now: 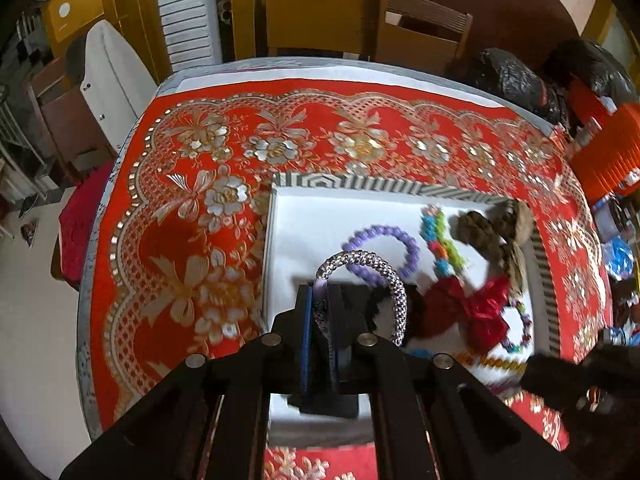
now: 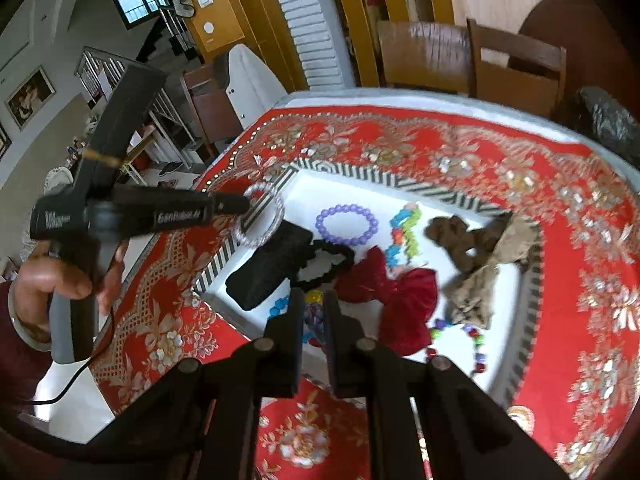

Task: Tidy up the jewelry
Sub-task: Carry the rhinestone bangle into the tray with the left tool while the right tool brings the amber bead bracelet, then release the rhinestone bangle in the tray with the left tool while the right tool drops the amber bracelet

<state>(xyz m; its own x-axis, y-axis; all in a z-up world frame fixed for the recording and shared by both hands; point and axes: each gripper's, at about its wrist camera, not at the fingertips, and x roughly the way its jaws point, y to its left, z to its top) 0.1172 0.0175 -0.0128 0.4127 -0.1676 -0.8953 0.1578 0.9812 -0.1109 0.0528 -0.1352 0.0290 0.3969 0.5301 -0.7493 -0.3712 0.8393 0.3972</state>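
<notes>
Our left tongs (image 1: 322,300) pinch the silver bangle (image 1: 370,264) above the tray (image 1: 280,216) — its lower arc hidden; right tongs (image 2: 314,300) stand slightly parted at six o'clock, gripping nothing.

Red floral tablecloth (image 1: 192,208) under white tray (image 1: 304,208).

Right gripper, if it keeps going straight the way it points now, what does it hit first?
Probably the black ruffled scrunchie lying in the striped-rim white tray, just ahead of the right gripper; depth is uncertain.
</notes>
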